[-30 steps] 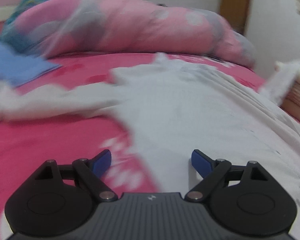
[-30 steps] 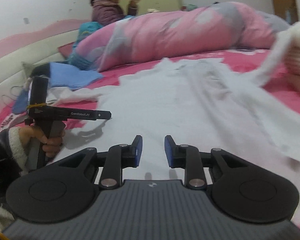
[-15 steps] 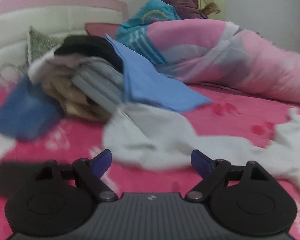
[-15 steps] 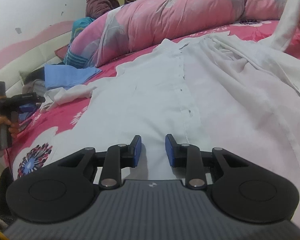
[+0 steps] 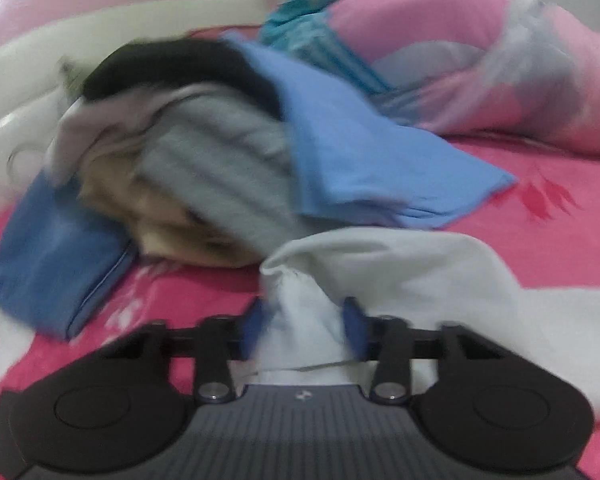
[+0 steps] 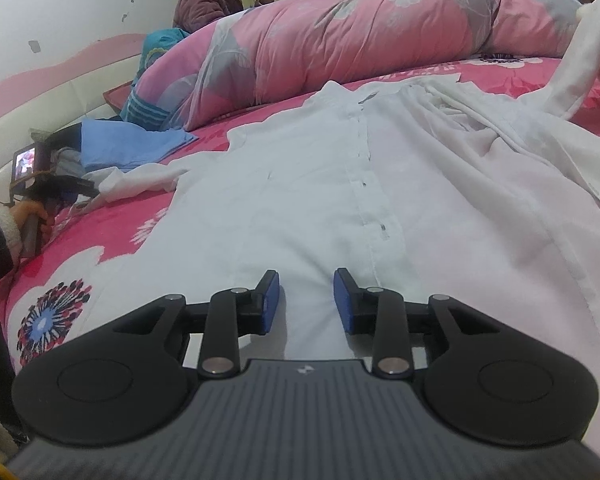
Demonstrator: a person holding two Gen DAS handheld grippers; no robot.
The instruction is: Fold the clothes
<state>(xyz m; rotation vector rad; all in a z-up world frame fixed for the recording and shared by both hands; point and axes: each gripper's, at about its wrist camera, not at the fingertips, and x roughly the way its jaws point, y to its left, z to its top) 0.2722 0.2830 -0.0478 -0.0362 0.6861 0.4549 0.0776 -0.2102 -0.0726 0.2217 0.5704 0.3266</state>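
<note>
Swung over from the shirt's body, the left claw [image 5: 304, 326] is closing on the white shirt's sleeve [image 5: 384, 272] beside the clothes pile [image 5: 188, 152]. Right claw [image 6: 306, 302] hovers, jaws opening and empty, over the white shirt [image 6: 300, 184] spread on the bed [image 6: 112, 232]; no readable writing anywhere.

pretty clearly a bedroom in someone's home. there's a bed with a pink flowered sheet [image 6: 100, 236], a padded pink-and-white headboard [image 6: 40, 92] off at 10 o'clock, and a rolled-up pink duvet [image 6: 340, 40] at 12. clothes pile [image 5: 188, 152] on the bed too.
</note>
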